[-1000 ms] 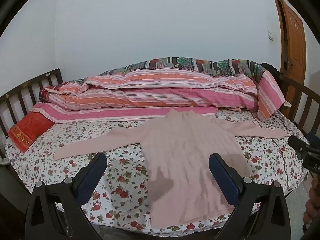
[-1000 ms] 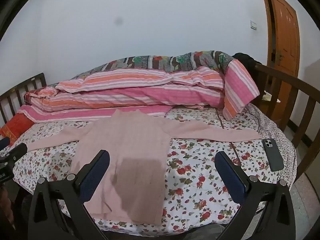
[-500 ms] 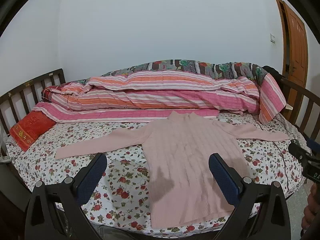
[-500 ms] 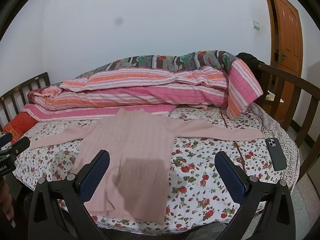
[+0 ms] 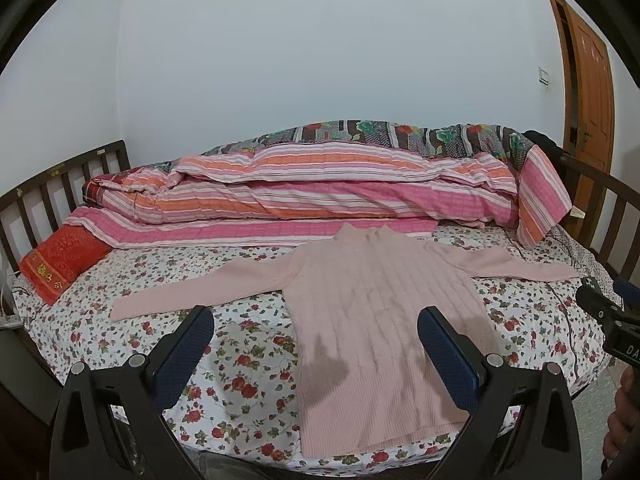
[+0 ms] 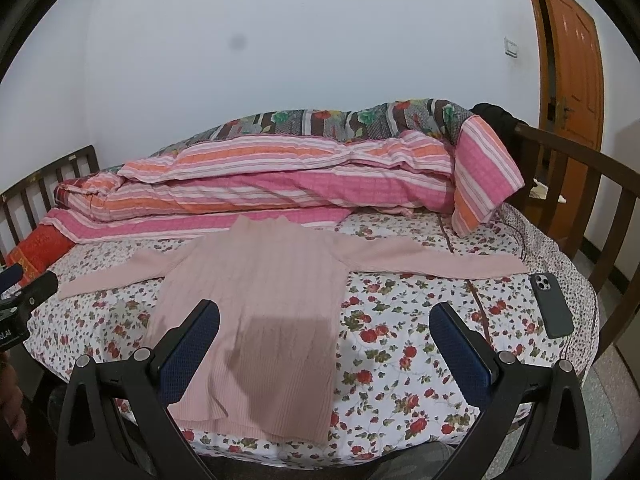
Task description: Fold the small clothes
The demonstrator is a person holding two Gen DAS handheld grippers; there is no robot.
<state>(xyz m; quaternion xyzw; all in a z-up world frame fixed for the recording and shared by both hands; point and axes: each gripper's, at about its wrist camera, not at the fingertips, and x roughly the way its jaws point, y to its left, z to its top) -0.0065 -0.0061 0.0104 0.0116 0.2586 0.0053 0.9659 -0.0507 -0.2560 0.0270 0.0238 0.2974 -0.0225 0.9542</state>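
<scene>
Two grippers, left (image 5: 316,334) and right (image 6: 324,330), fingers wide, above flat pink sweater (image 5: 384,312) near bed edge (image 5: 240,446).

Home bedroom, likely: wooden bed (image 5: 100,160), striped quilt (image 5: 320,196), floral sheet (image 6: 400,320), wooden door (image 6: 572,60).

Left gripper (image 5: 316,326): black frame, two angled fingers (image 5: 182,356) with dark blue textured pads, silver screw heads at the joints. Right gripper (image 6: 324,322): same build, black arms, blue pads (image 6: 460,354), silver screws. From the left view its black body carries white lettering, partly cut off. A hand (image 5: 624,412) shows at each frame edge; sleeves not visible.
</scene>
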